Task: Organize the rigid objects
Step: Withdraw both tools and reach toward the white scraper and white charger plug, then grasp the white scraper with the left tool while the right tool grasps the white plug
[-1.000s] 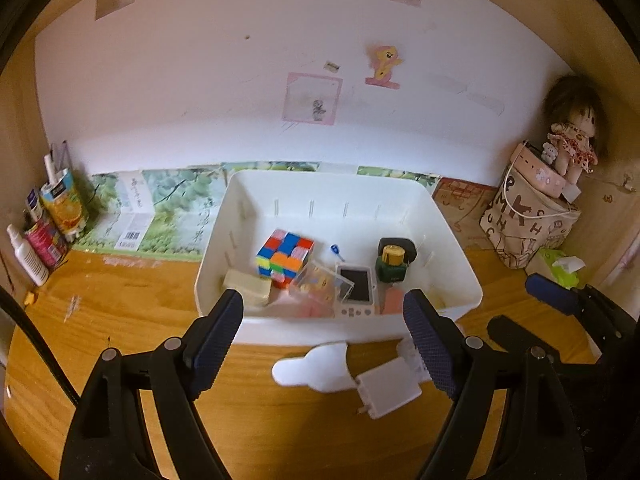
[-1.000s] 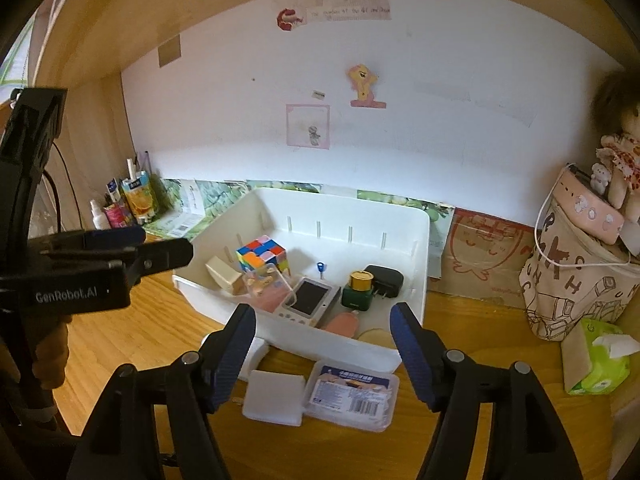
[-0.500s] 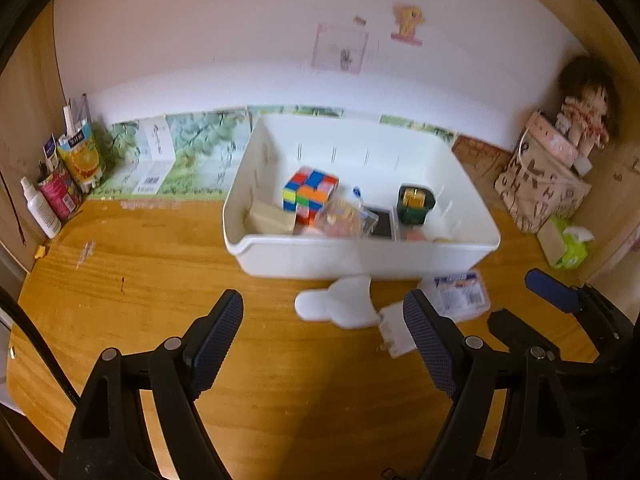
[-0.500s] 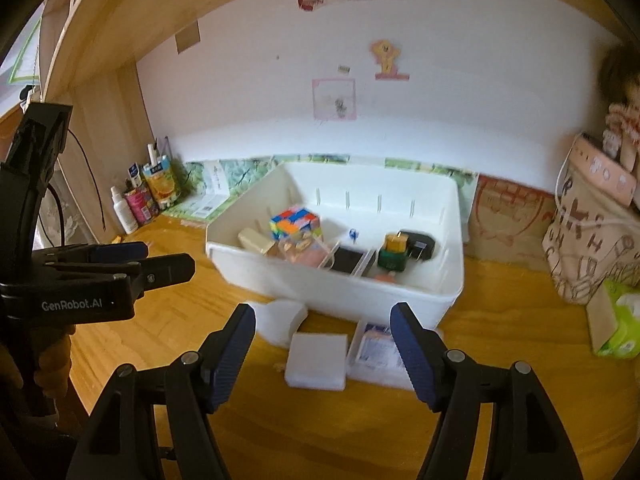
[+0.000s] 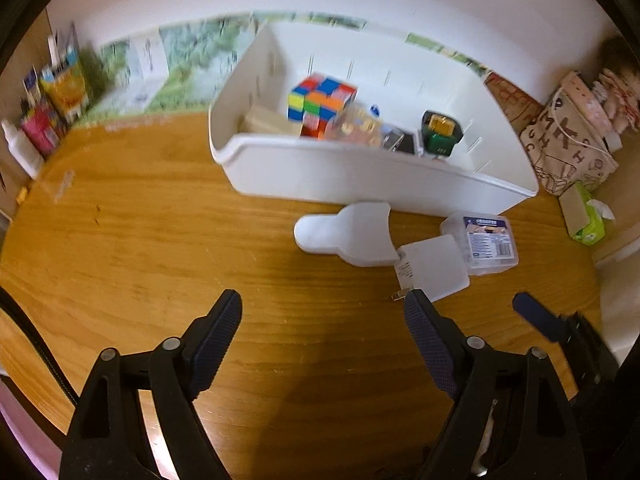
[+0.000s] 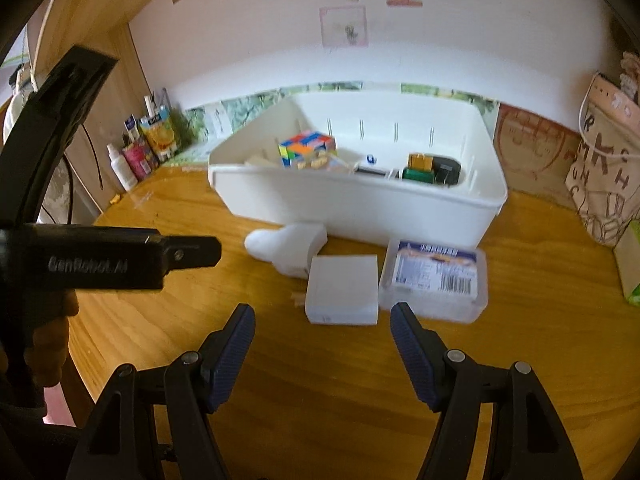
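left gripper: jaws wide apart, just been opening further, nothing between them. right gripper: jaws apart, empty. three loose items lie on the wooden desk, ahead of both jaw pairs and in front of the white bin: a white plug adapter just beyond the right jaws, a clear labelled box touching its far-right side, and a white flat piece ahead-left of it.

risk, as judged: the adapter and the box touch, so a pad lowered between them may nudge the box or clamp both. smooth plastic may slip.

the desk is lit warmly; the white wall is close behind the bin. a patterned bag stands far right, bottles far left.
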A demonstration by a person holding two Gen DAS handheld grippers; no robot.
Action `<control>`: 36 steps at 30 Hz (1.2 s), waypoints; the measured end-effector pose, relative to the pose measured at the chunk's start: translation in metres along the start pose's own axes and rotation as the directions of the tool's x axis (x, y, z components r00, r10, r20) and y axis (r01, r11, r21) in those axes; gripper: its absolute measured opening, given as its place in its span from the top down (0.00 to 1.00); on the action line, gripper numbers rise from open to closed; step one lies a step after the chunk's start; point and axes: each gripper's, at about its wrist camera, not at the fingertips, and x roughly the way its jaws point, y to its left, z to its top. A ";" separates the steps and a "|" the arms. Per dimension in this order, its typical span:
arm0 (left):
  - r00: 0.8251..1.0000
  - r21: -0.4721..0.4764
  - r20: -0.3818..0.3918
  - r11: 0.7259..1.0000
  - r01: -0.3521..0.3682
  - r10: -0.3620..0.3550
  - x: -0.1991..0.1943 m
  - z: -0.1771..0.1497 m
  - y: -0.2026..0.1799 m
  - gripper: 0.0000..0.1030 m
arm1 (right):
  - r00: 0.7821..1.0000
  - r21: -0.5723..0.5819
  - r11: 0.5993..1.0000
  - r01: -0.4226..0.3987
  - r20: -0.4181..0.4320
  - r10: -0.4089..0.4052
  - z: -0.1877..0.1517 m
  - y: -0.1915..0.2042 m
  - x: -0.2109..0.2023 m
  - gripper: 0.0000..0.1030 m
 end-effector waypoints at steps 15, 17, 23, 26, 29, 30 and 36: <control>0.971 -0.146 -0.204 0.984 0.099 -0.128 0.052 0.024 0.001 0.01 | 0.997 -0.004 1.000 0.023 -0.072 -0.023 -0.008 -0.004 0.030 0.31; 0.967 -0.146 -0.219 0.984 0.097 -0.128 0.055 0.028 0.001 0.01 | 0.997 -0.013 1.000 0.025 -0.075 -0.026 -0.007 -0.003 0.033 0.31; 0.956 -0.154 -0.264 0.984 0.089 -0.128 0.068 0.041 0.001 0.01 | 0.996 -0.034 0.999 0.026 -0.081 -0.028 -0.008 0.001 0.039 0.31; 0.951 -0.157 -0.281 0.984 0.085 -0.127 0.073 0.045 0.002 0.01 | 0.996 -0.040 0.999 0.031 -0.082 -0.034 -0.009 0.002 0.040 0.31; 0.945 -0.159 -0.302 0.984 0.081 -0.126 0.079 0.047 0.004 0.01 | 0.996 -0.043 0.998 0.035 -0.081 -0.038 -0.009 0.003 0.042 0.31; 0.943 -0.160 -0.308 0.984 0.080 -0.127 0.081 0.048 0.004 0.01 | 0.996 -0.044 0.998 0.036 -0.082 -0.040 -0.009 0.003 0.043 0.31; 0.935 -0.149 -0.335 0.986 0.071 -0.118 0.091 0.055 0.006 0.01 | 0.994 -0.048 0.997 0.058 -0.086 -0.062 -0.007 0.003 0.050 0.31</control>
